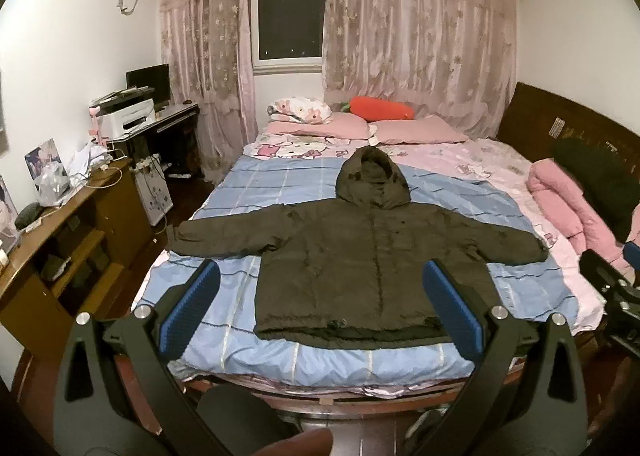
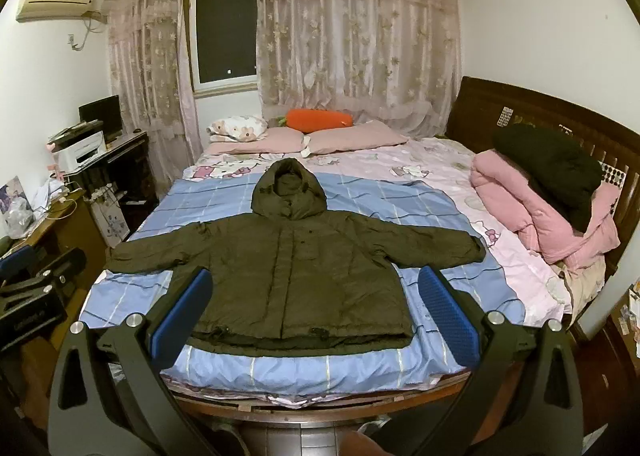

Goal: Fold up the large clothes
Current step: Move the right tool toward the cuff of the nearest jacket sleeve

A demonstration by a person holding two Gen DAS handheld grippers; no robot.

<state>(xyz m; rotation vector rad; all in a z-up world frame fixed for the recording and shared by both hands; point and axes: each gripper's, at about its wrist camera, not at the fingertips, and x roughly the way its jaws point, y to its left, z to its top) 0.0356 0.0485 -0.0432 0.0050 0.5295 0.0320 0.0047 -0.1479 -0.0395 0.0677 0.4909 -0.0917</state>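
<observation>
A dark olive hooded jacket [image 1: 352, 256] lies flat and face up on the blue checked sheet [image 1: 240, 192] of the bed, sleeves spread out to both sides, hood toward the pillows. It also shows in the right wrist view [image 2: 288, 268]. My left gripper [image 1: 320, 296] is open and empty, held above the foot of the bed in front of the jacket's hem. My right gripper [image 2: 314, 300] is open and empty, also in front of the hem, and its body shows at the right edge of the left wrist view [image 1: 616, 296].
Pink pillows [image 1: 416, 130] and an orange carrot cushion [image 1: 380, 108] lie at the far end. A pink quilt with a dark garment [image 2: 548, 184] is piled at the bed's right by the wooden headboard [image 2: 520, 112]. A wooden cabinet [image 1: 60, 248] and desk with a printer [image 1: 128, 116] stand at the left.
</observation>
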